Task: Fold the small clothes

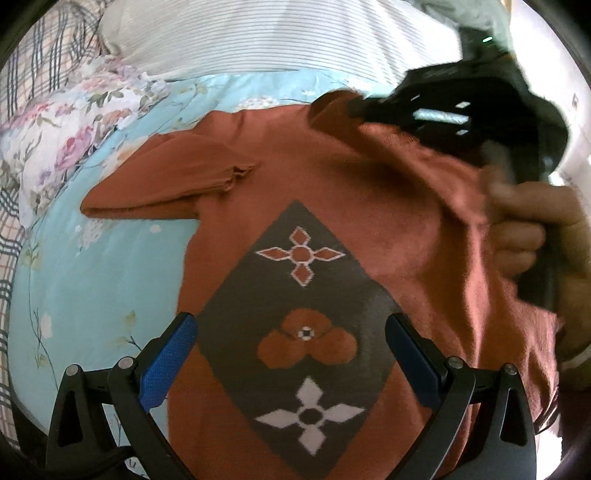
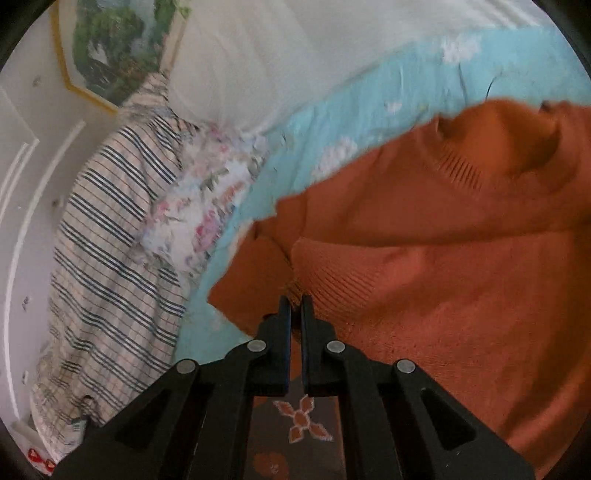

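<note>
A small rust-orange knit sweater [image 1: 325,177] with a grey diamond panel of flower motifs lies front up on the light blue bedsheet [image 1: 92,280]. Its left sleeve is folded across, pointing left. My left gripper [image 1: 290,339] is open and hovers above the diamond panel, its blue-padded fingers [image 1: 173,354] on either side. My right gripper [image 2: 295,306] is shut on the sweater's [image 2: 443,277] sleeve cuff and holds that fabric lifted over the body. In the left wrist view it [image 1: 354,107] shows at the upper right with the hand.
A floral quilt [image 1: 74,140] and a plaid pillow [image 2: 110,258] lie at the left of the bed. A white striped pillow [image 1: 258,33] lies behind the sweater. A framed picture [image 2: 114,44] hangs on the wall.
</note>
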Demonstrator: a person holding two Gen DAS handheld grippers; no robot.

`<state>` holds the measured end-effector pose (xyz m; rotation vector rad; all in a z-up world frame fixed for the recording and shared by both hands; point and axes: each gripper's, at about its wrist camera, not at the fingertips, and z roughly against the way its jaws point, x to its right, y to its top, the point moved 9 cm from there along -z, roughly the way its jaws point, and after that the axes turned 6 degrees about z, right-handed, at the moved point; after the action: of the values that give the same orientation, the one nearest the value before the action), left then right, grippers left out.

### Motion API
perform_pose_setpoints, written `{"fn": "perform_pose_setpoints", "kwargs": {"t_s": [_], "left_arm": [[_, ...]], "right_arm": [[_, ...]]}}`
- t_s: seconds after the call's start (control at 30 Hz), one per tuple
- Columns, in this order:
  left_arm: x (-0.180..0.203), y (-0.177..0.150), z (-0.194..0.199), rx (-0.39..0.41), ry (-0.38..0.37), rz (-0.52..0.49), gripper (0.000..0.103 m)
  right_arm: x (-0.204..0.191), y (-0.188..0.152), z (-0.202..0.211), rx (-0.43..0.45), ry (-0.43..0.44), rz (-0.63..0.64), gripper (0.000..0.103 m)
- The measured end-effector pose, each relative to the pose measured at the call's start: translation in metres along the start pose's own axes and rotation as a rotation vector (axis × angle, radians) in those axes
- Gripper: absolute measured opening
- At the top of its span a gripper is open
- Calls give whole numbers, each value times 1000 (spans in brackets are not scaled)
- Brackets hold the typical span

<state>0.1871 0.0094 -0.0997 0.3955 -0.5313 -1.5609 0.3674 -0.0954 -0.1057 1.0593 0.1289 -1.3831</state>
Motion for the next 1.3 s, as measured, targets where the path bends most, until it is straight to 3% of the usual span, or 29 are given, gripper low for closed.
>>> {"fn": "perform_pose_setpoints", "kwargs": {"t_s": [0.13, 0.23, 0.27, 0.47, 0.63, 0.73, 0.87, 0.97, 1.03, 1.13, 1.3], "left_arm": [[-6, 6, -7, 1, -29, 12, 102], [-1, 16, -21, -5, -79, 20, 102], [1, 20, -26, -11, -92, 21, 102], [19, 58, -69, -56, -207, 70, 102], [23, 90, -117, -126, -229, 140, 98], [24, 105, -131, -93, -196, 133, 81], [27, 116, -128, -42, -147, 89, 9], [9, 133, -100, 53, -142, 132, 9], [-16, 142, -86, 125, -35, 145, 8], [-30, 143, -90, 102, -43, 151, 8], [-19, 134, -88, 106, -45, 99, 9]], "right_arm": [[-7, -2, -19, -18, -12, 12, 12], [-16, -2, -2, 21, 22, 27, 39], [-16, -2, 12, 49, 8, 45, 43], [3, -10, 104, 209, -77, 17, 43], [45, -37, 195, 369, -181, -90, 43], [71, -48, 241, 450, -256, -147, 43], [95, -47, 277, 499, -320, -185, 43], [110, -43, 290, 505, -362, -191, 44], [125, -39, 289, 483, -391, -196, 44], [145, -30, 267, 404, -408, -200, 44], [178, -22, 222, 239, -503, -173, 44]]}}
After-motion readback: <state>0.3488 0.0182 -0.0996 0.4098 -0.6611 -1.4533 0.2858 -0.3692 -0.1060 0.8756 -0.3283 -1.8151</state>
